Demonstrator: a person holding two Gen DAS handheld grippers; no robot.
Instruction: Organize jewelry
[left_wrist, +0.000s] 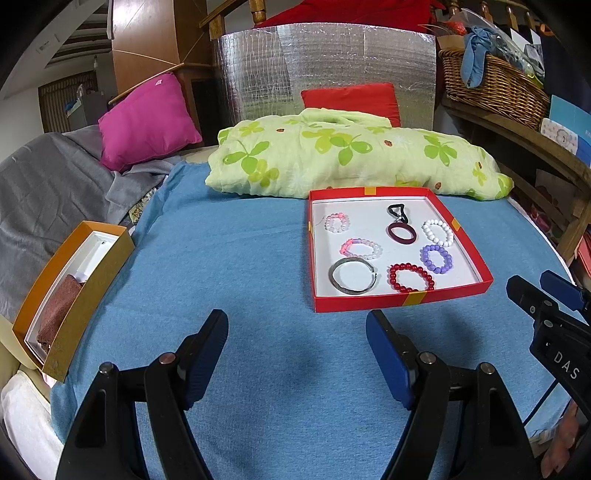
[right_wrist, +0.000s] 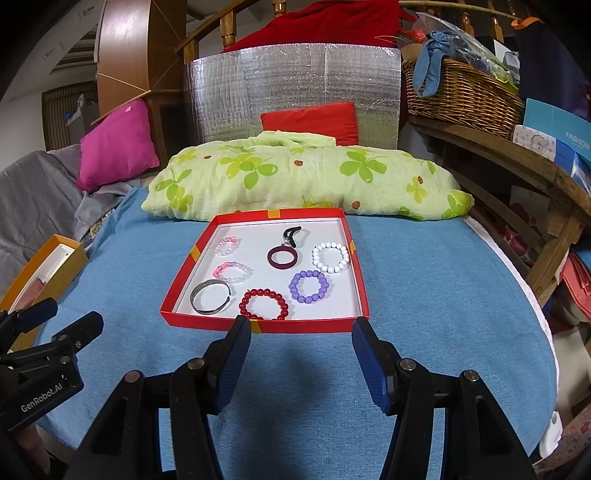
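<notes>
Blue knit cloth (right_wrist: 424, 295); shallow red cardboard tray (right_wrist: 360, 280), beaded bracelets.

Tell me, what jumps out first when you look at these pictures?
The red box in the middle of the blue cloth, holding a ring of red beads, a ring of purple beads and a silver bangle. Behind it lies a green clover blanket, and a gold box sits far left.

Two black handheld grippers with blue finger pads

The left gripper (left_wrist: 297, 354) and the right gripper (right_wrist: 301, 360) have black arms with round silver pivot pins and ribbed dark blue pads (right_wrist: 229, 363). White letters "GenRobot.AI" mark one body, "DAS" the other.
</notes>
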